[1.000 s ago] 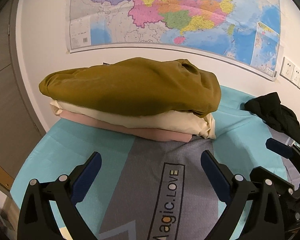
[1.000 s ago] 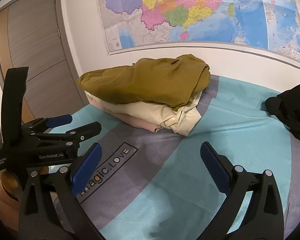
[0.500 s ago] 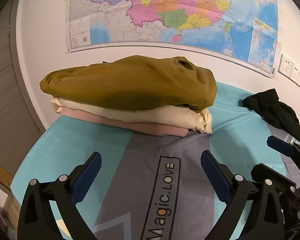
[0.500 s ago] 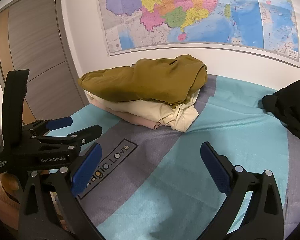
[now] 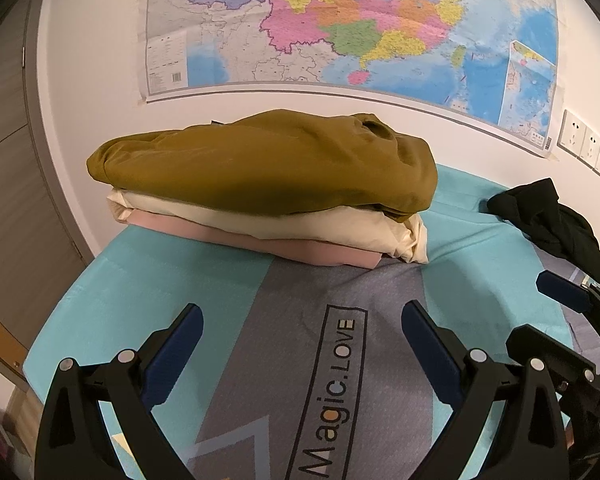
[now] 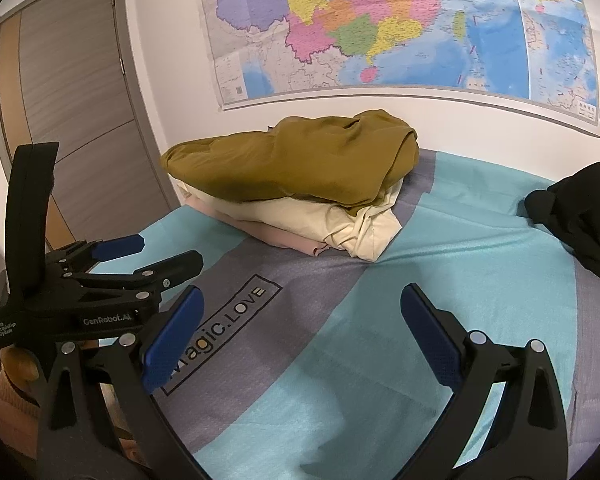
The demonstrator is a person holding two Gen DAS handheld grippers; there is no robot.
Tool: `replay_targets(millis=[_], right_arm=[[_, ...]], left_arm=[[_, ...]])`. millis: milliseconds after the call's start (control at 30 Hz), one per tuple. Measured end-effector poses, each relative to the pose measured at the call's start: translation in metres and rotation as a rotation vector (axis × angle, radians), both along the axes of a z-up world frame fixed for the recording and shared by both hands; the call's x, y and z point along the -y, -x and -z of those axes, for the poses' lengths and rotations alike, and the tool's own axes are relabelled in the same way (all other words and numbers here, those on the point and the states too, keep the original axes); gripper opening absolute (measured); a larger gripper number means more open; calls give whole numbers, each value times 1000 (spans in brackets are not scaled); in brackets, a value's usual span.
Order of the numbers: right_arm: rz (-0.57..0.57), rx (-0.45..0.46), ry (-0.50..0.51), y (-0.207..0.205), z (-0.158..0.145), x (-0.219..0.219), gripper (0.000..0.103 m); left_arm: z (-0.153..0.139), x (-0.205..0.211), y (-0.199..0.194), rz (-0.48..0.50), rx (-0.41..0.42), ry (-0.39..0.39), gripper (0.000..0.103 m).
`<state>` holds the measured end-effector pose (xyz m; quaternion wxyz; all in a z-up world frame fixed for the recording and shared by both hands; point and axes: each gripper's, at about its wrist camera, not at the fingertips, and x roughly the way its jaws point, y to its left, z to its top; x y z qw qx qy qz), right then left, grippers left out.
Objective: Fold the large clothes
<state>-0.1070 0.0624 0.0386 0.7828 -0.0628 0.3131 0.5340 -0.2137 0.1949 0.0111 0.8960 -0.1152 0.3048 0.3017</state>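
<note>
Left wrist view, folded clothes stack beyond left gripper, jaws spread (empty), right gripper likewise released.

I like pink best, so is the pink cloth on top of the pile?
No, the pink cloth lies at the bottom, under the cream cloth and the mustard-brown garment.

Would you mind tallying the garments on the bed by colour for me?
Olive-brown garment: 1
Cream garment: 1
Pink garment: 1
Black garment: 1
Total: 4
</note>
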Motion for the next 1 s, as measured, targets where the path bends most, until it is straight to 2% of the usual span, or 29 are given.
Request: replay_targets(millis=[1000], right_arm=[[-10, -6, -7, 3, 2, 4, 97]], left_arm=[[1, 5, 3, 4, -3, 0, 96]])
